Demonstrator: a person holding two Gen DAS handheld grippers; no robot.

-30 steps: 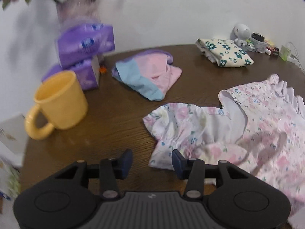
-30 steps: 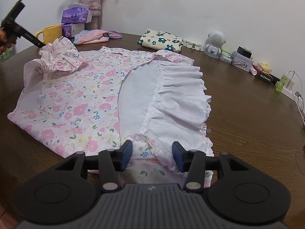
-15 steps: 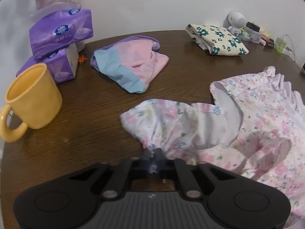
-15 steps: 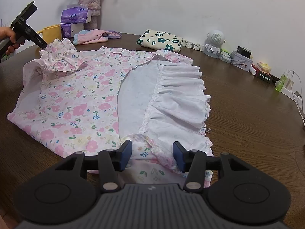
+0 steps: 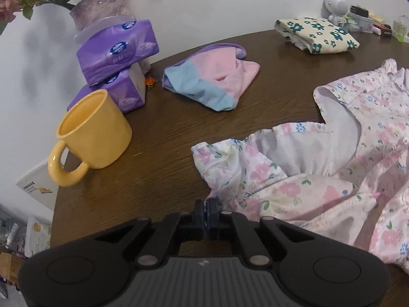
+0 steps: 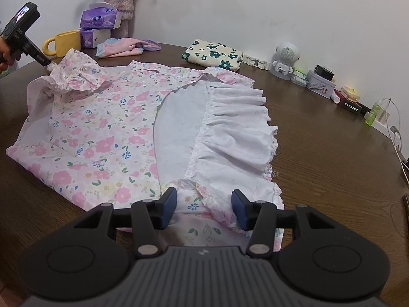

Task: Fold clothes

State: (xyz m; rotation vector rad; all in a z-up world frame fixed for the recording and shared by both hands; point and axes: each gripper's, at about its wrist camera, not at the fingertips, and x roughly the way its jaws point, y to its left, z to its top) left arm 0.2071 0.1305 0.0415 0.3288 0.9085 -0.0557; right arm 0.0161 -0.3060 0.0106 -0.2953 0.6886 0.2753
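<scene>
The floral dress (image 6: 107, 128) is lying spread across the brown table (image 6: 332, 153), and the left gripper (image 5: 207, 213) is clenching the ruffled sleeve (image 5: 230, 168) by a thin pinch that is likely to slip if pulled sideways. The right gripper (image 6: 203, 208) is hovering with jaws apart over the hem. The yellow mug (image 5: 94, 130) is sitting near the sleeve, risking a knock, while bare wood on the right is offering room.

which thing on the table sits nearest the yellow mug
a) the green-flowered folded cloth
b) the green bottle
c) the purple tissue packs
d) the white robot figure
c: in the left wrist view the purple tissue packs stand right behind the yellow mug, while the green-flowered folded cloth and the white robot figure lie far across the table.
</scene>
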